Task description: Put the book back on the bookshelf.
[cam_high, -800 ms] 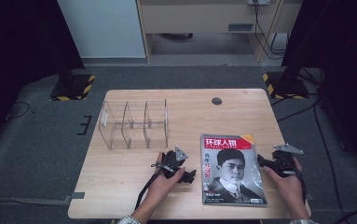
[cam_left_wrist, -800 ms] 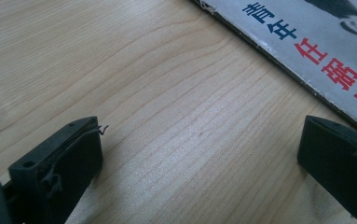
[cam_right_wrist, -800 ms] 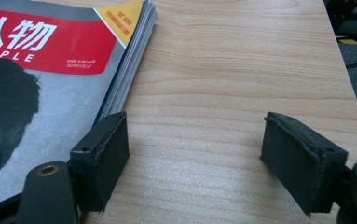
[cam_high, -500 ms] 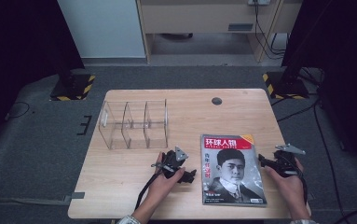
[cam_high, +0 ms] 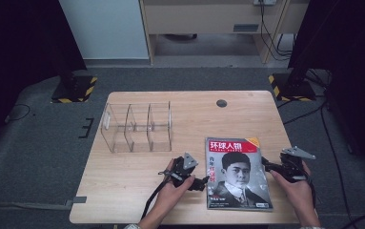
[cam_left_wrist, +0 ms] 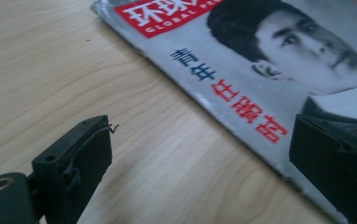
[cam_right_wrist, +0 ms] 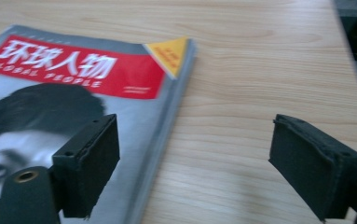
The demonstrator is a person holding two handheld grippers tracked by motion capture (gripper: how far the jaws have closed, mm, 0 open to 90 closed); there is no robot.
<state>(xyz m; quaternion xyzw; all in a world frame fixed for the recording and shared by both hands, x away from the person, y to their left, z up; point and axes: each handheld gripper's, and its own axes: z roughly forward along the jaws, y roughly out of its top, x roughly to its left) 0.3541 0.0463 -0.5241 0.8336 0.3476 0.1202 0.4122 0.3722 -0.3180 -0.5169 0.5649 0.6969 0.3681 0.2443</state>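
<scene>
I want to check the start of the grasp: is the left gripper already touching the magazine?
Cannot tell. In the left gripper view the left gripper straddles the edge of the magazine, jaws open; one jaw overlaps the cover, contact unclear.

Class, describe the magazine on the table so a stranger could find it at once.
Start at the light wooden table. Near its front right lies a flat glossy magazine, between the two hand-held grippers. Unlike the clear plastic three-compartment organiser behind it, it bears a red title band and a black-and-white portrait.

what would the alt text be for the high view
A person holds an open left hand-held gripper and right hand-held gripper at either side of a magazine on a wooden table, near a clear organizer.
</scene>
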